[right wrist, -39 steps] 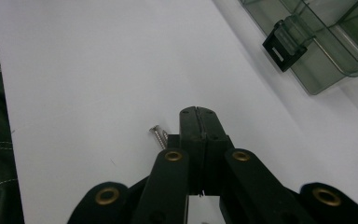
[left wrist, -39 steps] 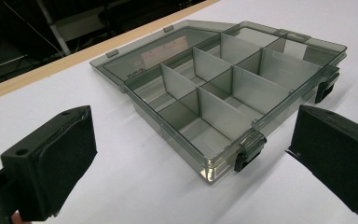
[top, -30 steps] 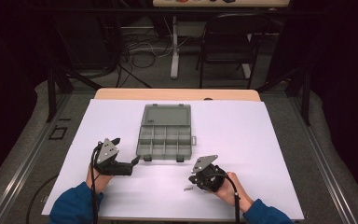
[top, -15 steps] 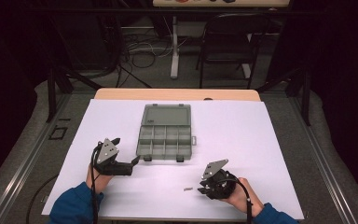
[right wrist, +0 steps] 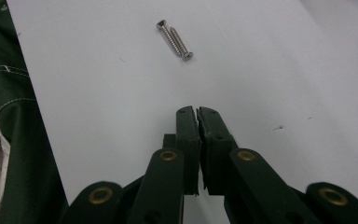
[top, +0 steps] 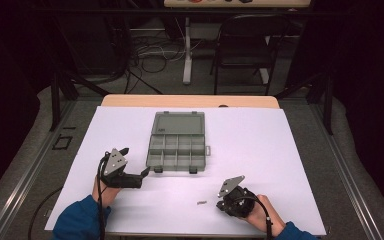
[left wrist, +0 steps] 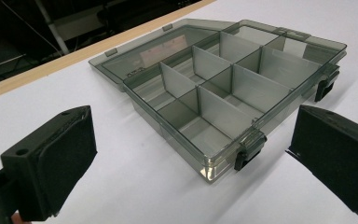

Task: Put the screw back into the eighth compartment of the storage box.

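Two small silver screws (right wrist: 175,39) lie side by side on the white table, a short way ahead of my right gripper (right wrist: 198,112). Its jaws have just been closing and now stand shut with nothing between them. In the high view the screws (top: 201,202) rest just left of the right gripper (top: 223,204), near the front edge. My left gripper (top: 142,173) stands open at the near left corner of a smoky clear compartment box (top: 176,145). The box (left wrist: 223,93) lies with its lid folded back, and its compartments look empty. The left gripper (left wrist: 193,135) holds nothing.
A white sheet (top: 280,145) covers the table, with a wooden edge (top: 190,101) at the far side. A dark chair (top: 245,45) and cables stand on the floor beyond. Green cloth (right wrist: 9,93) hangs at the left of the right gripper view.
My right gripper has moved right and toward the near edge, away from the screws, which stay on the table. The left gripper has not moved.
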Demonstrator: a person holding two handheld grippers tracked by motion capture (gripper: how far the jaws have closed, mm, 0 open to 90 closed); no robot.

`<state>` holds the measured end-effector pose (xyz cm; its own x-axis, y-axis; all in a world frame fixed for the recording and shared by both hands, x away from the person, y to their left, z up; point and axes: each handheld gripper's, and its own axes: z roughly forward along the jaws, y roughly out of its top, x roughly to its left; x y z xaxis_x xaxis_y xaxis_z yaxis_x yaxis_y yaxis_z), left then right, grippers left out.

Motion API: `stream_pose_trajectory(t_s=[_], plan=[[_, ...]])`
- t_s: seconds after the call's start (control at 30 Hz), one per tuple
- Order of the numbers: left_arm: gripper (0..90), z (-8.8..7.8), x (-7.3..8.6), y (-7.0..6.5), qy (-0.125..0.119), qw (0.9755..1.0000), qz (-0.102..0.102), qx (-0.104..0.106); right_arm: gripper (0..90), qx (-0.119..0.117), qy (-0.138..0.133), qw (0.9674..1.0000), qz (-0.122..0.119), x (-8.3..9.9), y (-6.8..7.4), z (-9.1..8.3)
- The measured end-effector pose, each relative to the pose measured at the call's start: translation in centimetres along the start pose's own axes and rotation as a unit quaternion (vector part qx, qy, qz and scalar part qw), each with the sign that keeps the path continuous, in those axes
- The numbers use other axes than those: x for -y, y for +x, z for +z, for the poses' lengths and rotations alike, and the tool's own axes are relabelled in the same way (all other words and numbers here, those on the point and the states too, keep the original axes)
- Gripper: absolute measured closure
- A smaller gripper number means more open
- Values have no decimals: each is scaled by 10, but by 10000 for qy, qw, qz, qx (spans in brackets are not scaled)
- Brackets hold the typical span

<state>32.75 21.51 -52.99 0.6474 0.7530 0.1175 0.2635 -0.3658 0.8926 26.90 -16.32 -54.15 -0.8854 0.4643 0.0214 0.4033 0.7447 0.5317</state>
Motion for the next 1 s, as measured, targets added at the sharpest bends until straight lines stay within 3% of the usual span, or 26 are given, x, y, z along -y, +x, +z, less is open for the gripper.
stream_pose_trajectory(t_s=[0.1,0.2,0.23,0.27,0.57,0.8,0.93,0.97,1.0], plan=[[0,-1,0,0,0,10000,4,10,880,95,-49,9999,-25,-1,1,-1],[0,0,0,0,5,10000,2,2,881,151,-290,9995,-42,-2,1,-4],[0,0,0,0,10,10000,15,14,881,179,-207,9996,-87,-3,0,-7],[0,0,0,0,11,10000,20,11,881,209,-362,9991,-77,-3,0,-6],[0,0,0,0,-1,10000,8,6,881,359,-421,9985,-4,-4,-5,-12],[0,0,0,0,-5,10000,12,20,882,512,-643,9966,21,-4,-6,-14],[0,-1,-1,-1,-15,10000,2,14,882,538,-592,9968,-2,-6,-7,-17],[0,-1,-1,-1,-14,10000,3,24,882,579,-711,9958,2,-6,-6,-16],[0,-1,-1,-1,-13,10000,7,28,882,566,-631,9964,-8,-7,-7,-18]])
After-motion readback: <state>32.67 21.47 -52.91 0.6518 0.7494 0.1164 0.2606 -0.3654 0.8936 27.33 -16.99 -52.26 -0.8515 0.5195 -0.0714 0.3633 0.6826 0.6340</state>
